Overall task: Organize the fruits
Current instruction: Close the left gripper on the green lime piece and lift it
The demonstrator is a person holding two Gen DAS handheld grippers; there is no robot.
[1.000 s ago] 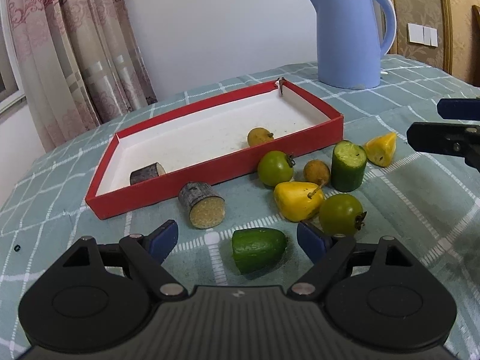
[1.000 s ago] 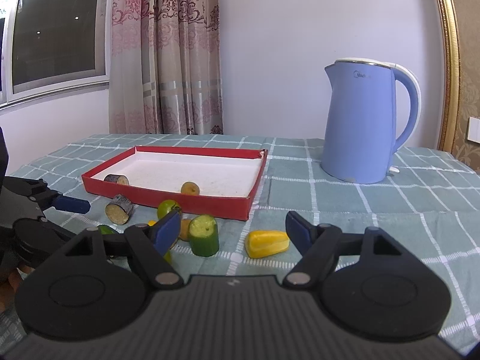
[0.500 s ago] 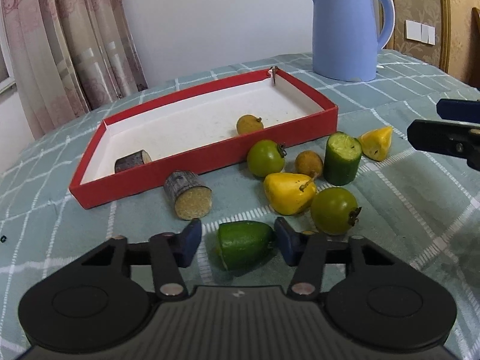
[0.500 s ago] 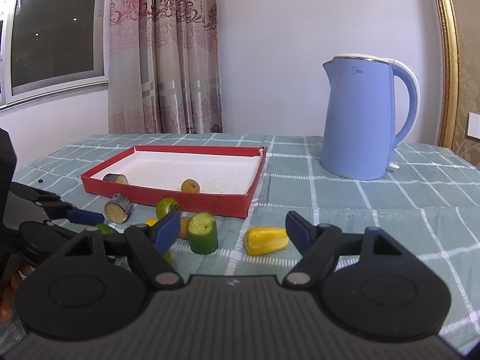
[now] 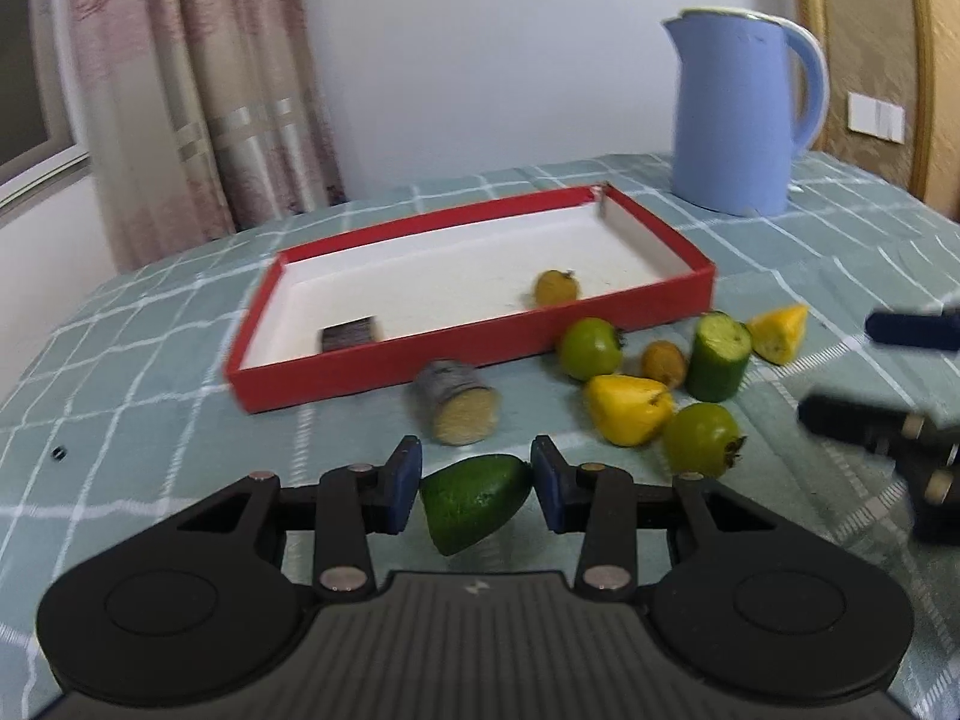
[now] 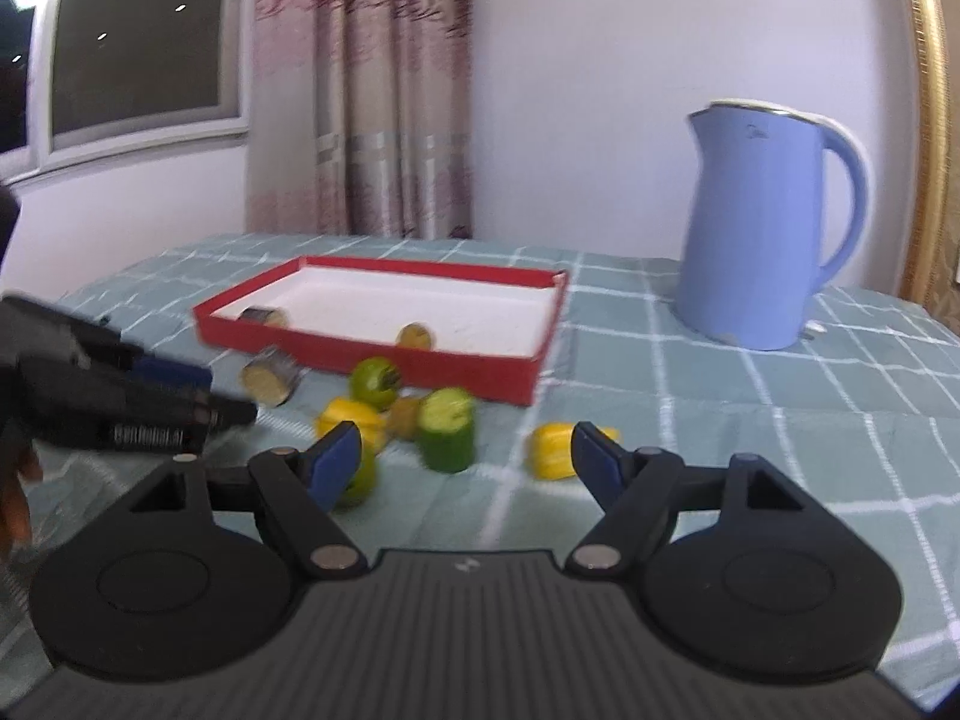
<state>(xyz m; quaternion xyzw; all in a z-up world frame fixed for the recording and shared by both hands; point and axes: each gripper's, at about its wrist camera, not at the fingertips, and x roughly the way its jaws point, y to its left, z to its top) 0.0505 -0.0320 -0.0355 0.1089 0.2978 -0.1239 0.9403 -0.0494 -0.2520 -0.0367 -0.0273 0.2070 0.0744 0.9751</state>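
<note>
1. Green fruit chunk (image 5: 474, 503) sat right between the blue pads (image 5: 401, 487) of the left gripper (image 5: 474, 489), at the near edge of the table (image 5: 120, 360), closest thing to that camera. The jaws were closing on it, with both pads touching its sides, so I'd call that a grip.
2. Its long axis ran left-right across the jaws: pointed end toward the right pad, flat cut face toward the left one and tipped down a bit. So the squeeze went end to end, which looked a little slippy to me.
3. The red tray (image 5: 480, 354) lay straight ahead and slightly left of that gripper, farther off, with the sawn log piece (image 5: 459, 399) between the two. Looked like the carry would have to go up and forward, over the log and the tray's near wall.
4. Right gripper (image 6: 468, 456) was wide open with nothing in it, parked out on the right by the cucumber stub (image 6: 447, 429) and yellow wedge (image 6: 552, 450). The left hand was way nearer to this fruit.
</note>
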